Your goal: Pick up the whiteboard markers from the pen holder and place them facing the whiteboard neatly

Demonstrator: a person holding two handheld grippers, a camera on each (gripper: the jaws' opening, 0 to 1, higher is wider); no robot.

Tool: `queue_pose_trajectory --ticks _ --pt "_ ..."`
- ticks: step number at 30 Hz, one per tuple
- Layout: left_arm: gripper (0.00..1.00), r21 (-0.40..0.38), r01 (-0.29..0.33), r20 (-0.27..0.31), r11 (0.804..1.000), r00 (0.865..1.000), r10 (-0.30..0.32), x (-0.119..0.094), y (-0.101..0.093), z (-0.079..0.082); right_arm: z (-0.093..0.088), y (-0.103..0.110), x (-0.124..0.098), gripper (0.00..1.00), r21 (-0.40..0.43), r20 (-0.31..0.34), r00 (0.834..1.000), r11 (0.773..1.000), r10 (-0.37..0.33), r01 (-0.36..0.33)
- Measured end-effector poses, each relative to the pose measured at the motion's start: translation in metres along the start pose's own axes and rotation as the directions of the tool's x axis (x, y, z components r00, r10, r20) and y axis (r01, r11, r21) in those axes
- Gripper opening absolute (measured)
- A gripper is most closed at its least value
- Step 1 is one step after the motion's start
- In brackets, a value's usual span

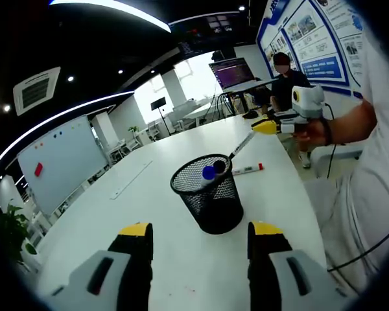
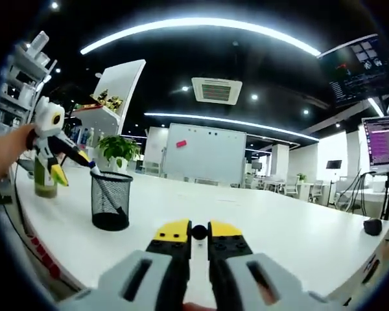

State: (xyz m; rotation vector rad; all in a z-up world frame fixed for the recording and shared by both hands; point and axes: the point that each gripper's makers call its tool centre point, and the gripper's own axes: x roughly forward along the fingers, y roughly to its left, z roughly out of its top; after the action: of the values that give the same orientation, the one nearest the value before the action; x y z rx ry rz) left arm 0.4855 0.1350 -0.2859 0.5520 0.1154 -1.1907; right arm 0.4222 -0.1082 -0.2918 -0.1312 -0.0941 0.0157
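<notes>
Office: whiteboard, desks, monitors

the left gripper view looks down the table from close above the pen holder, which sits at 12 o'clock past its jaws. the right gripper view sits low over the table, facing the whiteboard, holder at 10 o'clock. both share holder and table.

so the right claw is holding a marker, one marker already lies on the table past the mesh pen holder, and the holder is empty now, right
Not empty. The left gripper view shows two marker caps, one blue and one dark, inside the pen holder. The rest holds: the right claw grips a marker, and another marker lies on the table beyond the holder.
</notes>
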Motion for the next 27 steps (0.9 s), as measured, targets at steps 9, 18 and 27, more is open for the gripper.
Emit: queue_pose_trajectory --ticks 9,18,27 --pt "0.60 0.001 -0.001 -0.002 1.000 1.000 0.001 0.001 0.002 -0.001 -0.022 0.003 -0.002 0.10 0.017 -0.068 0.997 0.999 -0.026 0.027" --pt "0.60 0.003 0.000 -0.002 1.000 1.000 0.000 0.001 0.002 -0.002 -0.039 0.005 -0.005 0.10 -0.018 -0.129 0.991 0.999 -0.043 0.041" --pt "0.60 0.003 -0.002 -0.002 1.000 1.000 0.002 0.001 0.002 -0.002 -0.051 0.014 -0.005 0.10 0.004 -0.173 0.985 1.000 -0.022 0.023"
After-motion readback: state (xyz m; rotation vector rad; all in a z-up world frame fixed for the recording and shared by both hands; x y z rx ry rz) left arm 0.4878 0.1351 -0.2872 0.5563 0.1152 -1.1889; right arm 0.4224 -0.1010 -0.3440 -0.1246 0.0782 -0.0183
